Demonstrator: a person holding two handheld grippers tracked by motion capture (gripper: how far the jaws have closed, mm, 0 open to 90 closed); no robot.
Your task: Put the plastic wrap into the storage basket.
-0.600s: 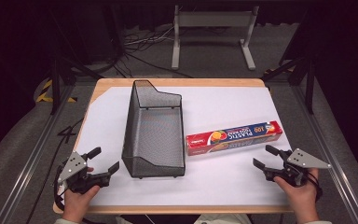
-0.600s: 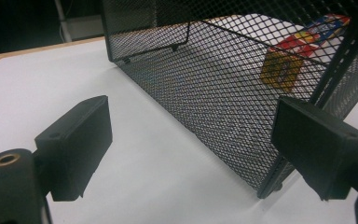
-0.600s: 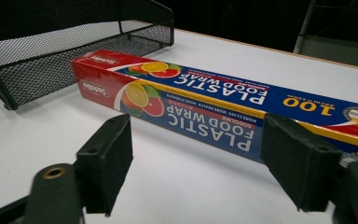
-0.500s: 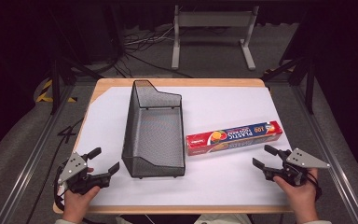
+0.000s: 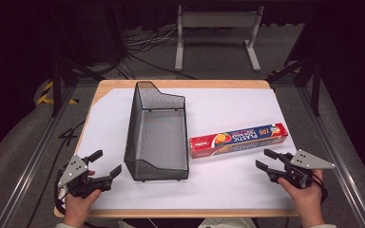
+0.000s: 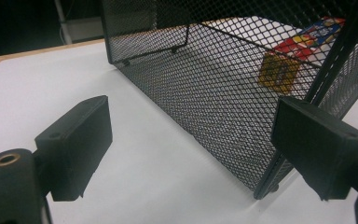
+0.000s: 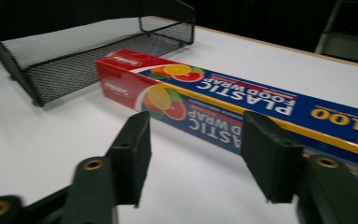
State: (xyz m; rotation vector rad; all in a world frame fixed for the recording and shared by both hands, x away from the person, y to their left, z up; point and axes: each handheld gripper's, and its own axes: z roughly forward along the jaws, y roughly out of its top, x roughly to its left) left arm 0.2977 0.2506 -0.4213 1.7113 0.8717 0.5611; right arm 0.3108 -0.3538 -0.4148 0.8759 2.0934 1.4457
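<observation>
A: Centre of the high view, there's your black mesh basket (image 5: 159, 137), standing on the white table cover (image 5: 228, 109), long axis running up the frame, tall end at the top.

B: And just to its right, the plastic wrap box (image 5: 239, 140), lying flat, slightly slanted, its red end close to the basket's right wall. I can't tell whether they touch.

A: In your right gripper view that box (image 7: 242, 105) crosses the frame from upper left to lower right, fruit print and lettering upside down, basket (image 7: 74, 56) behind it at upper left.

B: Your right gripper (image 5: 267, 159) sits lower right of the high view, just below the box's right half, jaws spread apart, nothing between them.

A: Your left gripper (image 5: 105, 163) is lower left, beside the basket's near corner. Jaws wide apart, holding nothing.

B: Its own view puts the basket (image 6: 223, 84) right ahead, mesh wall in the upper right, box colours showing through it.

A: Both hands rest near the bottom edge of the table.
</observation>
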